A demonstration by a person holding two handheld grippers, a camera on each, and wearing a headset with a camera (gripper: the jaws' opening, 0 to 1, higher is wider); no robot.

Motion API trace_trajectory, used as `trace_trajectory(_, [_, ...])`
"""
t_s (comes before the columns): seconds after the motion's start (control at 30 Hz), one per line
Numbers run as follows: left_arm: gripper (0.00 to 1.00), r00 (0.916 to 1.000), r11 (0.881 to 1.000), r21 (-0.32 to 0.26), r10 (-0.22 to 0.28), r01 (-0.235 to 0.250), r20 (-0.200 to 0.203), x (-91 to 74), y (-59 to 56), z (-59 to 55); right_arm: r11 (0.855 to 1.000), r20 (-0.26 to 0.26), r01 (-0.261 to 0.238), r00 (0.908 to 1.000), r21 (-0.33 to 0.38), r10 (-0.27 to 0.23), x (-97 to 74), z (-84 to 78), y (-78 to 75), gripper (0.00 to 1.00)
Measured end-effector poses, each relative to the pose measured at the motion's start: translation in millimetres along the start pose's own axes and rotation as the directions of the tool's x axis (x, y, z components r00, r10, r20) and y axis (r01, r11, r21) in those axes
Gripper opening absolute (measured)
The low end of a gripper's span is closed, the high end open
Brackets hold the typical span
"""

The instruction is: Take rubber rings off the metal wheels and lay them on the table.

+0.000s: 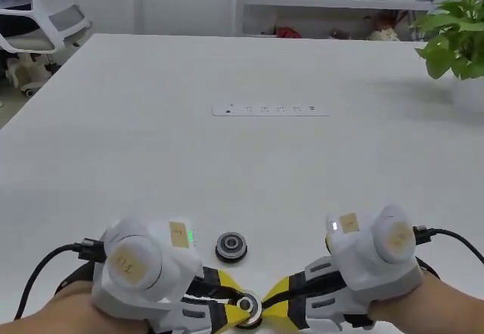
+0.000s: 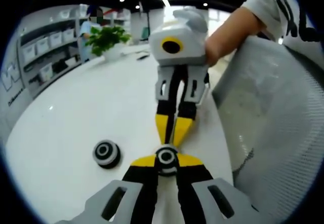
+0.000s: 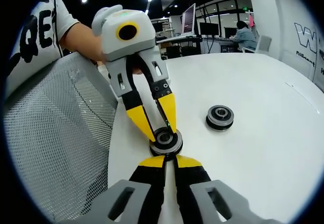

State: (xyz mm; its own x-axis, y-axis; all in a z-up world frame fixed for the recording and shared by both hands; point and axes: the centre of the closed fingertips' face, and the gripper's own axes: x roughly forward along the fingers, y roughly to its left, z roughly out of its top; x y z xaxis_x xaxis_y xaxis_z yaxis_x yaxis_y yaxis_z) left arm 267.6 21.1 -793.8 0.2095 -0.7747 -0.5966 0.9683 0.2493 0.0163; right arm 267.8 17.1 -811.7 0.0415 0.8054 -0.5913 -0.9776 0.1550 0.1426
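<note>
A small metal wheel (image 1: pixel 246 304) with a black rubber ring is held just above the white table (image 1: pixel 242 175) at its near edge. My left gripper (image 2: pixel 167 161) is shut on this wheel (image 2: pixel 166 156), one yellow tip on each side. My right gripper (image 3: pixel 169 159) faces it from the other side, its tips pinched together on the ring at the rim of the wheel (image 3: pixel 166 139). In the head view the left gripper (image 1: pixel 236 310) and right gripper (image 1: pixel 262 304) meet at the wheel. A second wheel (image 1: pixel 231 246) with its ring on lies flat on the table just beyond.
A white power strip (image 1: pixel 271 110) lies mid-table. A green plant (image 1: pixel 454 35) stands at the far right, and an office chair (image 1: pixel 38 17) at the far left. A grey mesh chair back (image 2: pixel 273 122) is close beside the grippers at the table's near edge.
</note>
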Motion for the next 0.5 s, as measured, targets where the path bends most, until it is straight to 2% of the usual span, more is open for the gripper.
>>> trace_trajectory(0.27, [0.13,1.0,1.0,0.007,0.003,-0.003,-0.003,-0.1,-0.3,-0.1,0.999,-0.033,0.024,0.9991,-0.032,-0.025,0.4,0.3,-1.0,0.01])
trace_trajectory(0.4, [0.13,1.0,1.0,0.007,0.003,-0.003,-0.004,0.0,-0.7,-0.2,0.987,-0.079,0.039,0.9955,-0.153,-0.051,0.1,-0.1,-0.9,0.0])
trace_trajectory(0.5, [0.13,1.0,1.0,0.007,0.003,-0.003,-0.004,-0.2,-1.0,-0.4,0.97,-0.116,0.051,0.9899,-0.239,-0.081,0.0,-0.9,-1.5,0.0])
